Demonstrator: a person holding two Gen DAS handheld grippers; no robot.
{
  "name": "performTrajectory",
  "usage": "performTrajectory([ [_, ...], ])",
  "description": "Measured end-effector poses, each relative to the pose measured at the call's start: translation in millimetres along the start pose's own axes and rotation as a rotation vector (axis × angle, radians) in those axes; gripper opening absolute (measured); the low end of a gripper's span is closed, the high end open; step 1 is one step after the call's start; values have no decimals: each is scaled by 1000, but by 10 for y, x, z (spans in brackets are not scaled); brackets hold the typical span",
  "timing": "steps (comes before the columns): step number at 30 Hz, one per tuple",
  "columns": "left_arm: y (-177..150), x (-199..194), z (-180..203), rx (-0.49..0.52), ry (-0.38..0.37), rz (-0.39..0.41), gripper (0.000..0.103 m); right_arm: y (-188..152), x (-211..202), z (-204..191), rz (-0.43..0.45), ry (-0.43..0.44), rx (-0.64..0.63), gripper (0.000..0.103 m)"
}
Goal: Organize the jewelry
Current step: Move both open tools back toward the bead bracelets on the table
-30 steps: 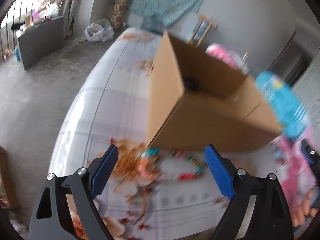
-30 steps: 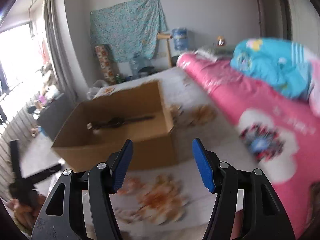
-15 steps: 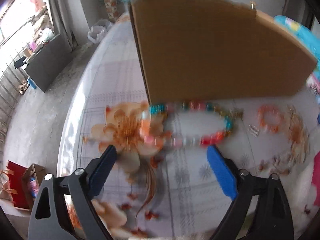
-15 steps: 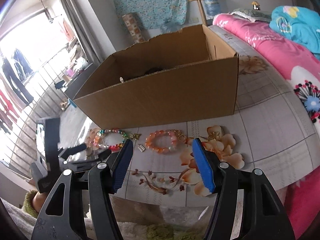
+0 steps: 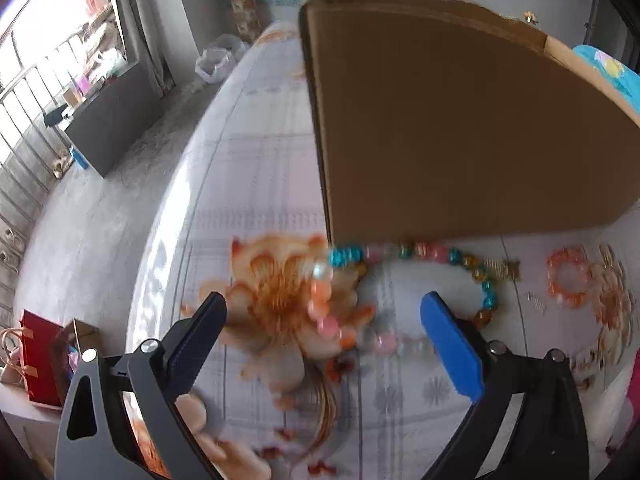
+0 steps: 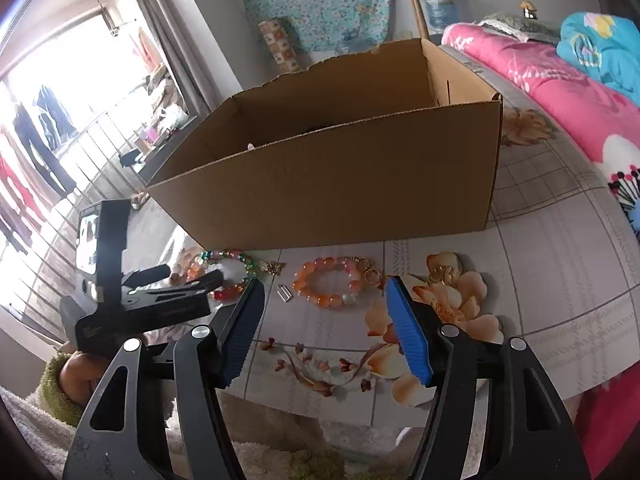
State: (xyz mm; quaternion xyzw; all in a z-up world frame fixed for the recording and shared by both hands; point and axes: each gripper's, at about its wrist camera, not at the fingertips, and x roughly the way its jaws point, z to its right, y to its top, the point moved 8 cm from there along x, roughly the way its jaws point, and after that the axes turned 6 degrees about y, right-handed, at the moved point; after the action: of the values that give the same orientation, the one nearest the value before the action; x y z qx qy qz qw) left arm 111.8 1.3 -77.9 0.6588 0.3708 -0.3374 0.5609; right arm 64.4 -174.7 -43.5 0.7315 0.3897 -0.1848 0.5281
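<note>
Both my grippers have dropped toward the bedsheet in front of the cardboard box [image 6: 332,172]. My left gripper [image 5: 324,320] has just spread wide over the multicoloured bead bracelet [image 5: 404,292]; my right gripper [image 6: 324,312] hangs open, empty, near the orange bracelet [image 6: 330,282]. Pickup looks next.

On the bed [image 6: 560,280] in front of you stands the cardboard box [image 6: 340,184]. Just before its near wall lie two bracelets: the longer bead bracelet [image 5: 400,292] to the left, the smaller bracelet [image 6: 326,284] to its right, with a small clasp [image 6: 285,293] between them. Your left tool [image 5: 324,328] hangs over the longer one.
</note>
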Motion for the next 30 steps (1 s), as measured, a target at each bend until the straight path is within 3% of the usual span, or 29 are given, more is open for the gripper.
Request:
performTrajectory([
  [7, -392, -180, -96, 10, -26, -31, 97, -72, 157, -155, -49, 29, -42, 65],
  [10, -415, -188, -80, 17, -42, -43, 97, -62, 207, -312, -57, 40, -97, 69],
  [15, -434, -150, -133, 27, -56, -44, 97, -26, 224, -522, -53, 25, -196, 82],
  [20, -449, -179, -86, 22, -57, -62, 97, -35, 235, -585, -71, 16, -215, 95],
  [26, -439, -168, -94, 20, -61, -60, 97, 12, 235, -493, -62, -124, -269, 95],
  [30, -433, -158, -76, 19, -62, -62, 98, 36, 183, -510, -41, -168, -300, 95],
])
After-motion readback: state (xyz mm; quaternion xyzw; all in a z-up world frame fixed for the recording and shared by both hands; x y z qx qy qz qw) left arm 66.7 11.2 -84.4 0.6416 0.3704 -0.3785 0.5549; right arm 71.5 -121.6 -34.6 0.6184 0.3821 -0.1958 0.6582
